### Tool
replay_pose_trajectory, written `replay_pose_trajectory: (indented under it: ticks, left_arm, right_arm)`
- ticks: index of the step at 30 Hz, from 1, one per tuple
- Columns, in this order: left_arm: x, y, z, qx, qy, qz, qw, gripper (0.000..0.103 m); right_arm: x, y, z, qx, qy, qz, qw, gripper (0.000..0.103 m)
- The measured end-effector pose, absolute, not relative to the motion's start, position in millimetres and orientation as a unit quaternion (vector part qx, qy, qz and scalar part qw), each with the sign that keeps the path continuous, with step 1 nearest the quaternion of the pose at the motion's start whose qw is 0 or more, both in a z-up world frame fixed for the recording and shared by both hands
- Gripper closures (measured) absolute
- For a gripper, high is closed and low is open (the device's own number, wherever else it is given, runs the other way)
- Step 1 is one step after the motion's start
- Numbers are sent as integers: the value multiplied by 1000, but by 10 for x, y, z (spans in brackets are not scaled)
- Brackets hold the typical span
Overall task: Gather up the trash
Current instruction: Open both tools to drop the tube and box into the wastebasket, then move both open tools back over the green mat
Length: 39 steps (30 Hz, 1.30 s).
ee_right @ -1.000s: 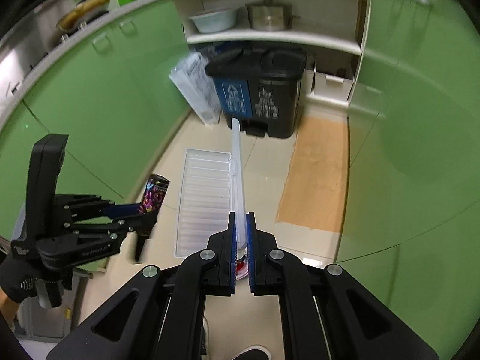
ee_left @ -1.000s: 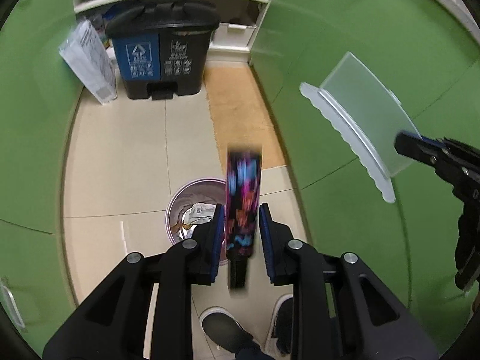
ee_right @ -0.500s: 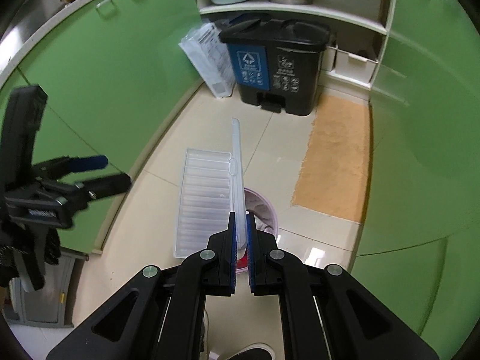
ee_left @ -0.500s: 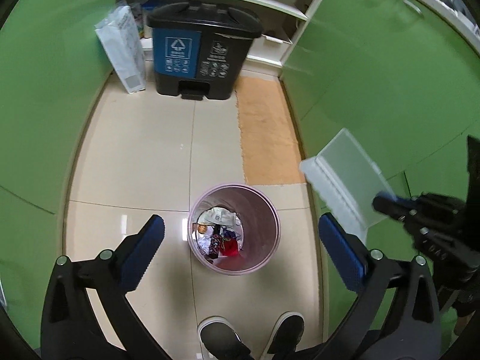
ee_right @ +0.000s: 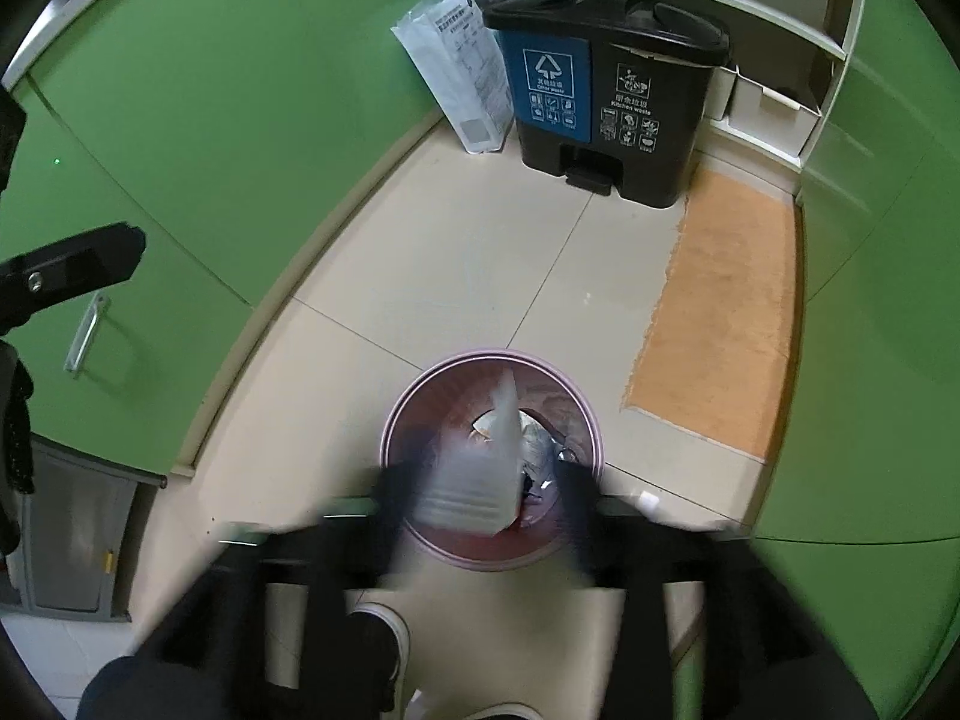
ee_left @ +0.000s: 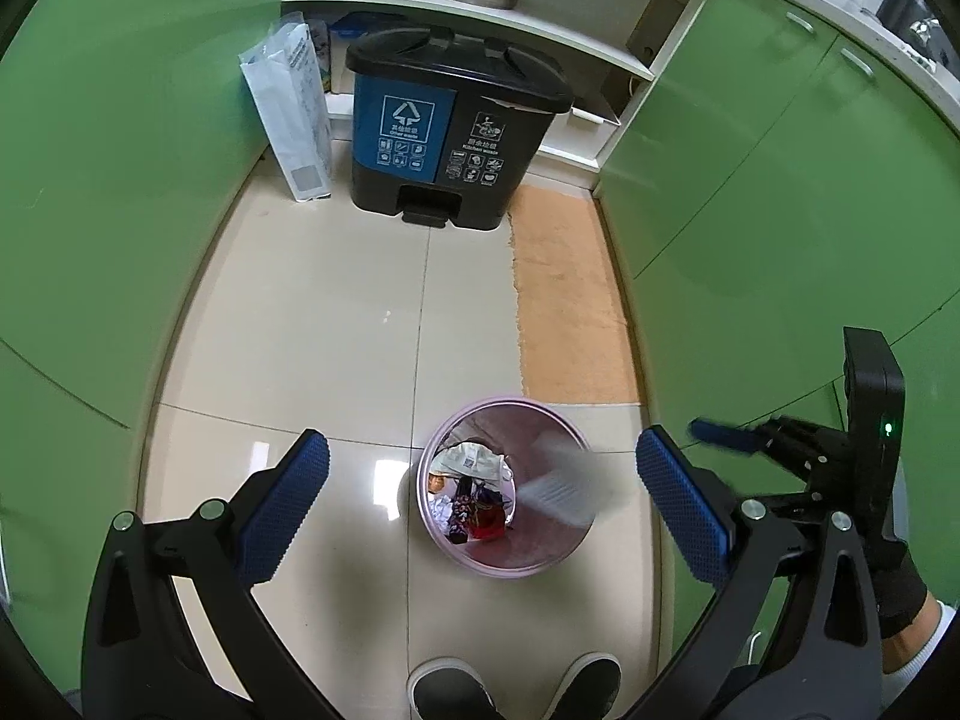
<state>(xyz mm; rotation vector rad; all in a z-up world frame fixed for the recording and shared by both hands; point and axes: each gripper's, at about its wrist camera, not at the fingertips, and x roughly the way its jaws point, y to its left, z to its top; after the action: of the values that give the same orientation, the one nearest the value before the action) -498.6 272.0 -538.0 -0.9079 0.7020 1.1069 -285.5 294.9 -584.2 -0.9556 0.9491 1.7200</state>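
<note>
A small pink waste bin [ee_left: 558,558] stands on the tiled floor and holds crumpled paper and wrappers. It also shows in the right wrist view [ee_right: 420,396]. A clear plastic tray [ee_left: 561,489] is blurred, falling into the bin; it also shows in the right wrist view [ee_right: 480,474]. My left gripper [ee_left: 480,504] is wide open and empty above the bin. My right gripper [ee_right: 489,498] is blurred with its jaws spread apart around the falling tray, above the bin's near rim.
A black two-part pedal bin [ee_left: 456,126] stands at the far wall with a white paper bag [ee_left: 291,120] beside it. An orange mat [ee_left: 570,300] lies at the right. Green cabinets line both sides. The person's shoes [ee_left: 516,690] are just behind the pink bin.
My left gripper let go of the colourful can, which dropped into the bin, and opened wide. My right gripper has opened and the clear tray is falling into the bin.
</note>
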Motion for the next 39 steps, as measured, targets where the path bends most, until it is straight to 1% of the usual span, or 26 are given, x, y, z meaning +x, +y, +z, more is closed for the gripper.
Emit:
replay_pose_trajectory:
  ticks: [1,2,5,7,10,12,14,16,17,22,25,30,34,39]
  left_arm:
    - [-5001,2710,-5361,-409,315,497,698,3]
    - [-5006,2709,-5340,-410,316,496,697,3]
    - [-4981,2670,-5169,-417,318,493,694,3]
    - [-4944,2624,-4941,-419,320,489,695,3]
    - [-4875,2555,-4566,-418,322,483,699,3]
    - [-4786,2491,-4165,-412,327,478,704,3]
    - [-4703,2437,-3794,-405,329,475,709,3]
    - [-4607,2384,-3336,-398,327,470,716,3]
    - [-4559,2367,-3167,-396,327,468,719,3]
    - [-4229,2278,-2157,-376,326,451,741,3]
    - [-3991,2246,-1645,-360,327,434,758,3]
    - [-3519,2194,-1046,-332,335,398,787,3]
    - [-3129,2154,-735,-308,343,362,810,3]
    - [-2635,2088,-488,-279,362,315,832,3]
  right_arm:
    - [-2853,2945,-5813,-387,384,698,465,17]
    - [-2843,2938,-5761,-386,386,695,469,13]
    - [-2827,2905,-5541,-384,391,689,474,13]
    - [-2794,2855,-5301,-381,392,686,480,12]
    - [-2689,2754,-4774,-370,401,679,491,10]
    - [-2632,2699,-4448,-364,403,678,496,9]
    - [-2552,2611,-3963,-357,403,677,502,8]
    - [-2484,2566,-3615,-352,404,676,506,7]
    - [-2419,2507,-3323,-350,405,674,509,6]
    - [-2130,2253,-2370,-339,406,664,529,6]
    - [-1869,2067,-1787,-323,409,654,549,6]
    - [-1478,1826,-1165,-294,410,634,586,6]
    - [-1185,1598,-809,-262,413,612,621,6]
    - [-856,1356,-548,-225,413,585,661,6]
